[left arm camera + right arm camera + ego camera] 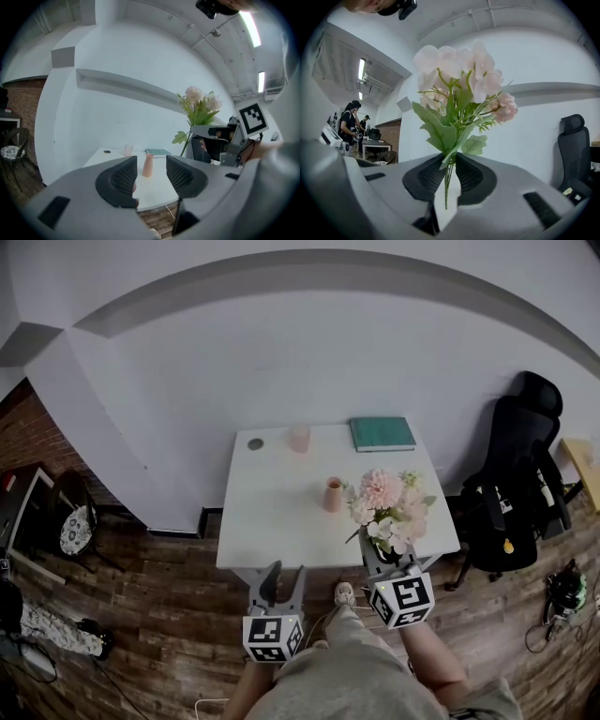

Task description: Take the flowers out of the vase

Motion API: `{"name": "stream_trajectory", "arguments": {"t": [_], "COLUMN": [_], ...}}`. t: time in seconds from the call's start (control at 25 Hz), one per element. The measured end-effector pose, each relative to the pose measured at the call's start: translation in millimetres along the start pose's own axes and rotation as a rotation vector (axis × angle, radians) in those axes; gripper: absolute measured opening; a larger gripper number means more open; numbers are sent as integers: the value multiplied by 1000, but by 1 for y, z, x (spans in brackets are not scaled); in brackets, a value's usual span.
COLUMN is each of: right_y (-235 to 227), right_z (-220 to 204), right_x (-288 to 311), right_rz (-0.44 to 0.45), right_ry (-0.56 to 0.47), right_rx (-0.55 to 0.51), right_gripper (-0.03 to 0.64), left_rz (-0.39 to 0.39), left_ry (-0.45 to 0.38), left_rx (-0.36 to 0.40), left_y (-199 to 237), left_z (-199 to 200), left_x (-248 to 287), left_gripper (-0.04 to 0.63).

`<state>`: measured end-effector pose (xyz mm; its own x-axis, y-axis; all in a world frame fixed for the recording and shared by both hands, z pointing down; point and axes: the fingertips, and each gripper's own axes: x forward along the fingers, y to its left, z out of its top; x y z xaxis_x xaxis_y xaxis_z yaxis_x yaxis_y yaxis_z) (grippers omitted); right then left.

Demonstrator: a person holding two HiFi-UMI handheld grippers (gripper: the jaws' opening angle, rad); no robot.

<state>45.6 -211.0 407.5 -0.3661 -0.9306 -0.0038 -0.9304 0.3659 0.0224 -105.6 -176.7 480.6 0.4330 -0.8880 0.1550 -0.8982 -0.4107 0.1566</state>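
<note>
Flowers (459,79) clear of vase (333,494), stems pinched in right gripper (449,166) fingers (429,177); left gripper (151,171) fingers wide apart, empty; cup (299,438), book (382,433) behind on bench (272,531).

One bunch of flowers (459,79) between the right jaws. Beyond the left jaws: one pink vase (148,165), one cup (128,150), one green book (158,152), one white table (153,189).

Head view looks steeply down on the white rectangular table (281,512); level gripper views share the pink flower bunch (201,101), at the left's two o'clock.
</note>
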Motion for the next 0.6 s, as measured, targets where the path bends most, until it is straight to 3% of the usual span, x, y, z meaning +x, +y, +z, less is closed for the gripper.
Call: {"name": "stream_trajectory", "arguments": {"t": [0.6], "right_y": [5], "right_z": [-11], "right_x": [-10], "right_rz": [9], "right_ry": [13], "right_rx": [42], "right_gripper": [63], "left_rz": [-7], "left_ry": [-9], "left_rx": [11], "left_y": [-5], "left_z": [7], "left_x": [4], "left_gripper": [184]}}
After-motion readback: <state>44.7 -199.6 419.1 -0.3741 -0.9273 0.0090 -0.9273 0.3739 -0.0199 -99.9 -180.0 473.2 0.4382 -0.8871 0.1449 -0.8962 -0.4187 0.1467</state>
